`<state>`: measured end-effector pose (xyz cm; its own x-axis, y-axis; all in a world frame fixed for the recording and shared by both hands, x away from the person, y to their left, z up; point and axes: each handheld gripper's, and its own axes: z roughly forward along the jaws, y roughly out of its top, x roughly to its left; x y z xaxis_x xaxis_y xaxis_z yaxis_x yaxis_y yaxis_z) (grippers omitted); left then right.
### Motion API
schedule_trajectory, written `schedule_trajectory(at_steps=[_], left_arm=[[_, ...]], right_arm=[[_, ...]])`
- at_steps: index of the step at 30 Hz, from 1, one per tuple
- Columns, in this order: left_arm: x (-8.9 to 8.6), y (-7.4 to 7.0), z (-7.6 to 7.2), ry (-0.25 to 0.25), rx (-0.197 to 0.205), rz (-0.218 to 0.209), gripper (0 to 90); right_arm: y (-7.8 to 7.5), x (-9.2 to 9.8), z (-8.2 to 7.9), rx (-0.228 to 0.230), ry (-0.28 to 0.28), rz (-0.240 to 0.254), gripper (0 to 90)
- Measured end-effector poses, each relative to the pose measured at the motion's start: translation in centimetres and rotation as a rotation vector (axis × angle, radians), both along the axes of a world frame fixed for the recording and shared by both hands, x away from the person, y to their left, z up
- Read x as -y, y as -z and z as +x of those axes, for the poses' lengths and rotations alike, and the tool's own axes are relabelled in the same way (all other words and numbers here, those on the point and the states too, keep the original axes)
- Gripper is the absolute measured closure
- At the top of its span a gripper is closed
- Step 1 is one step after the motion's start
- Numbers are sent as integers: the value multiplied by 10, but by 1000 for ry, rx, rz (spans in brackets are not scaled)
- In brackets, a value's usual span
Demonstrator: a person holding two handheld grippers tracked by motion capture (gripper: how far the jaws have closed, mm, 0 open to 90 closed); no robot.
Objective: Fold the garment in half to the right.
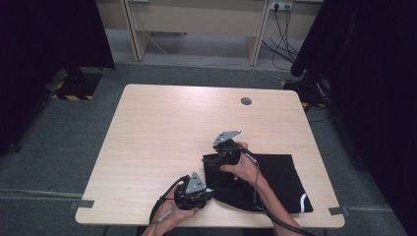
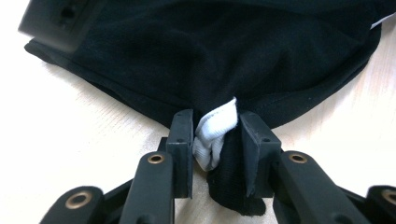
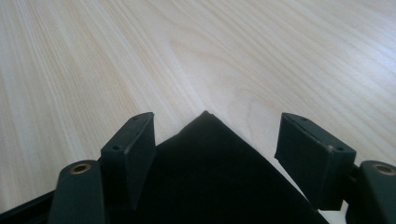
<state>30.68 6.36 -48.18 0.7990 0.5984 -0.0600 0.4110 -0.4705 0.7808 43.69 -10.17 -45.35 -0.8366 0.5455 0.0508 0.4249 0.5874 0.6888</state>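
While the left tongs (image 2: pixel 215 140) clamp a bunched hem of the black garment (image 1: pixel 265 179), anchoring it, the right tongs (image 3: pixel 215 140) stand open astride its far corner (image 3: pixel 205 122), pads clear, probably poised to pinch for folding on the table (image 1: pixel 162 128).

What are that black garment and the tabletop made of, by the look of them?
The black garment looks like soft knitted fabric, perhaps cotton jersey: matte, stitched along its hem, and bunching into folds where the left gripper pinches it with a bit of white fabric. The table looks like pale wood-grain laminate or veneer, smooth, with straight printed-looking grain; which one is unclear.
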Motion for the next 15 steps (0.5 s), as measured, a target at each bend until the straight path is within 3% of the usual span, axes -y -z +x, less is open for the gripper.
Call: schedule_trajectory(at_steps=[8,15], left_arm=[[0,0,0,9,2,-4,674],[1,0,-1,10,6,2,675]], right_arm=[[10,-10,5,-27,-26,-13,436],[15,-5,7,-32,-54,-16,681]])
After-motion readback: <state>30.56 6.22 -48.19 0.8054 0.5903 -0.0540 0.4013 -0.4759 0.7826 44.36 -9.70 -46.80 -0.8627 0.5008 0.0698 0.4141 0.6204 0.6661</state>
